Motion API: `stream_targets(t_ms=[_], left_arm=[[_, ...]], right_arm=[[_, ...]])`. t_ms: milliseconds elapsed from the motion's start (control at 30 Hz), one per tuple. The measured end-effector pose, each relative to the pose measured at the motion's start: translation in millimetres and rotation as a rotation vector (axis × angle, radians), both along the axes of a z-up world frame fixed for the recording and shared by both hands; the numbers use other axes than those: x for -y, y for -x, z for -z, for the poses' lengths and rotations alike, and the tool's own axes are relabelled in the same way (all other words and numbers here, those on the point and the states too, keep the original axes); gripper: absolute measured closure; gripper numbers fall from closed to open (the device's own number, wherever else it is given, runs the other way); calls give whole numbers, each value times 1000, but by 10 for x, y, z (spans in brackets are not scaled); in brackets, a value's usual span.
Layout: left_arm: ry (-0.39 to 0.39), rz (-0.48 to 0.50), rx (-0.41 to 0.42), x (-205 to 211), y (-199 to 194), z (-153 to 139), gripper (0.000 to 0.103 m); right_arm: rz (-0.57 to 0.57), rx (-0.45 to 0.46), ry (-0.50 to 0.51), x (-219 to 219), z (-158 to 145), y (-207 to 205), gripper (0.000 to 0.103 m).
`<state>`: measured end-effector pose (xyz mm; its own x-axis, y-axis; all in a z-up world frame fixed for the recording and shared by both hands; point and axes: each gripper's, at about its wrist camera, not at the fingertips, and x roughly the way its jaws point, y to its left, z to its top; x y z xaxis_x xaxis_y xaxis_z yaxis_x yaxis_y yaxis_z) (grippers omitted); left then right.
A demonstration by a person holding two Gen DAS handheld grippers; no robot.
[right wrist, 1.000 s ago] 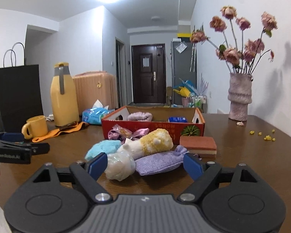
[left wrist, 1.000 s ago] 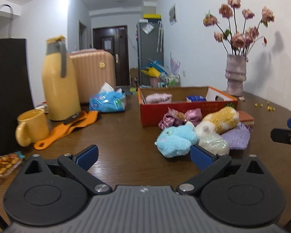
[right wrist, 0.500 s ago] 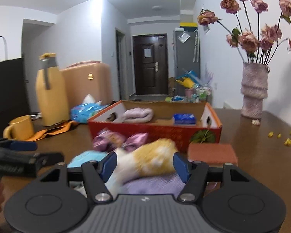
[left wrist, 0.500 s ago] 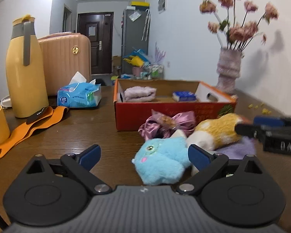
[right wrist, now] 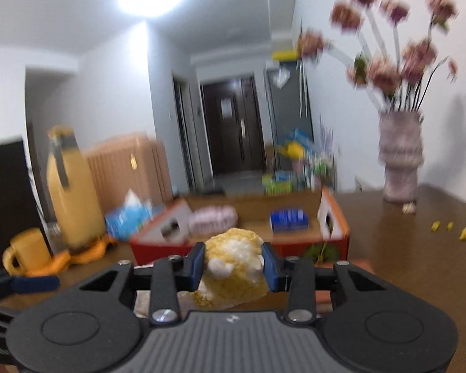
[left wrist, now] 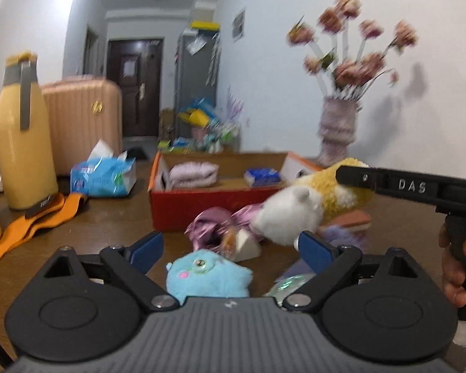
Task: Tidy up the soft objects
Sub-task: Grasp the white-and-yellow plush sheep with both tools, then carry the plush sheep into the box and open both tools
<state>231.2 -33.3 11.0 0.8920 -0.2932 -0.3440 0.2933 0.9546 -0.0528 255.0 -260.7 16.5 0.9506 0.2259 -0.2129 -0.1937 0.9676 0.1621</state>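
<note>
While the yellow-and-white plush toy [right wrist: 233, 267] is being pinched between the blue pads of the right gripper [right wrist: 233, 264], it is being held clear of the wooden table [right wrist: 404, 248], in front of the red cardboard box [right wrist: 332, 242]. In the left wrist view the same toy [left wrist: 307, 205] is being shown tilted, its white head lower and nearer, its yellow body at the black finger of the right gripper [left wrist: 357, 175]. The left gripper [left wrist: 230, 248] is being kept with its jaws spread wide, nothing between the pads; the blue plush toy [left wrist: 208, 276] is lying on the table just below and between them. A shiny pink bow [left wrist: 211, 227] is being seen beyond it, close to the box front, with a purple pouch [left wrist: 341, 237] to the right, partly hidden. Inside the box a folded pale pink cloth [left wrist: 192, 175] and a small blue pack [left wrist: 262, 177] are being held. To the left, a yellow flask [left wrist: 21, 143], an orange strap [left wrist: 31, 223] and a blue tissue pack [left wrist: 104, 177] are being seen; a vase of dried flowers [left wrist: 338, 130] is standing behind the box, blurred.
</note>
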Motion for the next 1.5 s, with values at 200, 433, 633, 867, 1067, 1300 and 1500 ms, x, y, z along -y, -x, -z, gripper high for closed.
stream_targets(t_ms=[200,433,633,867,1067,1300,1500], left_arm=[[59,87,-9,-85,588,-6,10],[15,138,-113,-147,1095,376,24],[-25,143,-161,-131,1167,589,32],[11,160,-164,-150,1068,613,37],[70,203,-191,-187,961,657,62],[143,251,-111,-206,1006,275,63],[142,319,-9,93,62,-414,62]], right_arm=[[-81,-10,-85,-67,108,802,65],[-75,-126,-32,-181,596,1387,63],[-94,-194,24,-221,786,1583,56],[-137,-184,56,-185,749,1518,49],[-197,-228,55,-191,754,1391,61],[-205,-151,25,-67,435,1554,65],[-156,-17,21,220,-188,745,65]])
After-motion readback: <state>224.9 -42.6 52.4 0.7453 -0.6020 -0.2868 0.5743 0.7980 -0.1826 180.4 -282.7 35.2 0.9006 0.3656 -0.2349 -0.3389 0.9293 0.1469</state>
